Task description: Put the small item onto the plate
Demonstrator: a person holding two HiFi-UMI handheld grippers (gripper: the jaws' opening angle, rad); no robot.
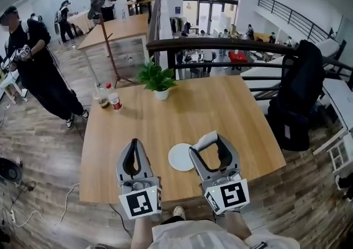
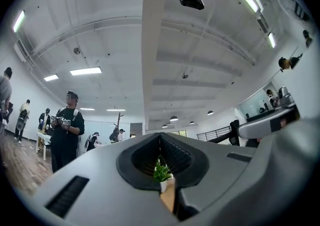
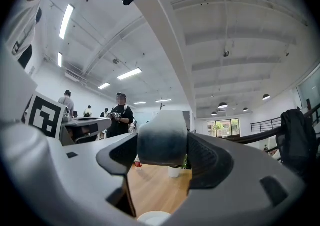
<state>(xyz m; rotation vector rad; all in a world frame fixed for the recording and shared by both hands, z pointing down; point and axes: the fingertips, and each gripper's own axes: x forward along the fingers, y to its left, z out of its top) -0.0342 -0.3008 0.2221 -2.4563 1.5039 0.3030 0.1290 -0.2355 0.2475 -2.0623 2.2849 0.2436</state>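
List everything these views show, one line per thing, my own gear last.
table: one, light wood, middle of the head view.
plate: one, white, near edge of the table, between the grippers.
small item: one, white shading to grey, between the right gripper's jaws.
potted plant: one, green in a white pot, far side of the table.
bottles: two, one red-capped, far left corner of the table.
coat stand: one, brown, behind the table, left.
dark coat or bag: one, black, right of the table.
person in black: one, standing at left; others farther back.
left gripper: grey, jaws together, empty.
right gripper: grey, shut on the small item.
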